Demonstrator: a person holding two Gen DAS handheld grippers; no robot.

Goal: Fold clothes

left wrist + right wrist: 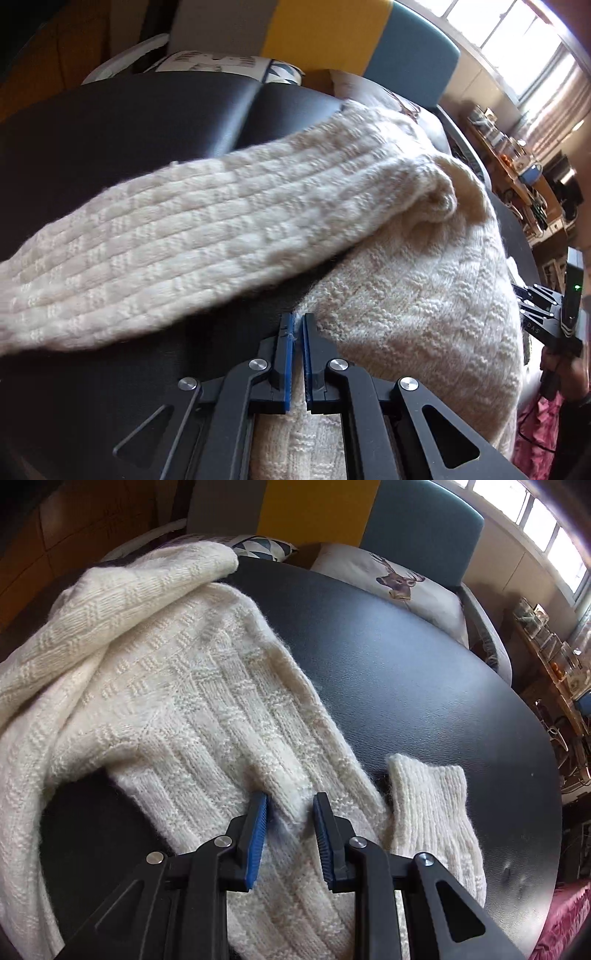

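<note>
A cream knitted sweater lies on a round black table. One sleeve stretches to the left across the table in the left wrist view. My left gripper is shut on the sweater's edge, which runs between the blue pads. In the right wrist view the sweater covers the left half of the table. My right gripper is open, its jaws straddling the other sleeve just above the knit. The ribbed cuff lies to the right of it. The right gripper also shows in the left wrist view.
A deer-print cushion rests on a teal chair behind the table. A patterned cushion sits at the back left. A cluttered wooden shelf stands at the right. A red rug lies below the table's edge.
</note>
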